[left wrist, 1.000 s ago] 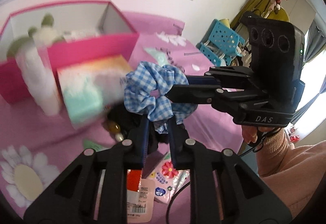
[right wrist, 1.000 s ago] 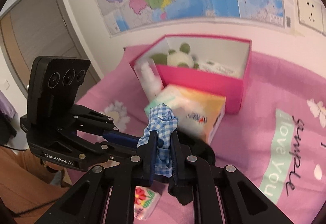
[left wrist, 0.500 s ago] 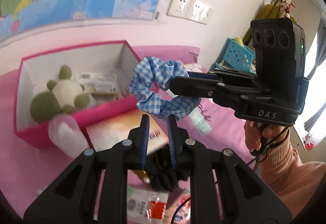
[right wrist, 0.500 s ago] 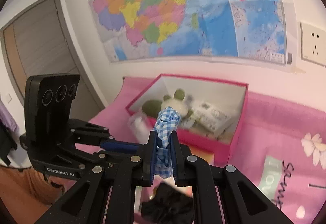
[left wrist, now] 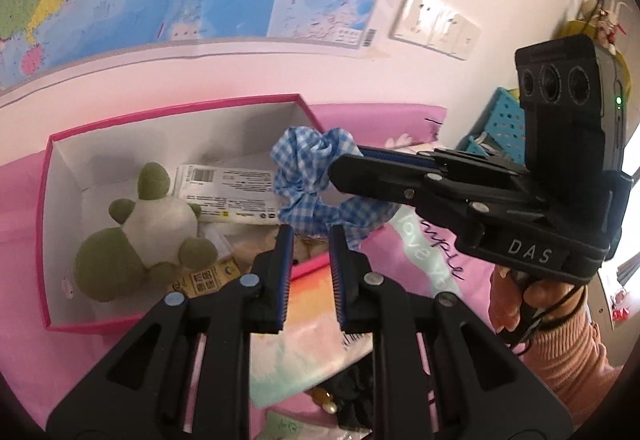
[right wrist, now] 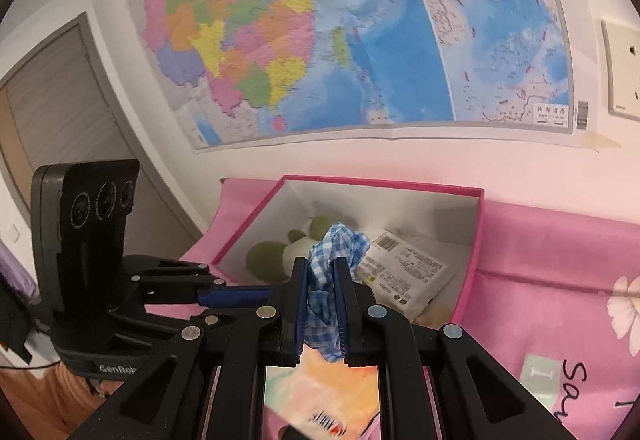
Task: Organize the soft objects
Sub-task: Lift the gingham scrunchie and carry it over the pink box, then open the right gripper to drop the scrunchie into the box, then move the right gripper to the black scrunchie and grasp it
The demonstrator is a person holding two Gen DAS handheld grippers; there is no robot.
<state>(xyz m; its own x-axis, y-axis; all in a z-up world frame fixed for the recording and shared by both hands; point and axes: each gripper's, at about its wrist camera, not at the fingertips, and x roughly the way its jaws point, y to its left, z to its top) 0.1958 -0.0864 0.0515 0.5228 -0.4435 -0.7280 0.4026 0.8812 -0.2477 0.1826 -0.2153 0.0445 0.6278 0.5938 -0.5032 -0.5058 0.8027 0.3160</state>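
Through the right wrist we see our right gripper point(right wrist: 321, 286) pinching one blue checked scrunchie point(right wrist: 338, 246) above the single pink box point(right wrist: 468, 272). Only the left wrist view shows our left gripper point(left wrist: 310, 258) pressed together on nothing, just below the scrunchie, and one plush panda point(left wrist: 136, 236) in the box beside two printed packets point(left wrist: 228, 191).

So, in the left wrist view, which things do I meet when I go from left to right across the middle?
pink box → green and white plush toy → white packet with a barcode → blue checked scrunchie → right gripper → blue basket
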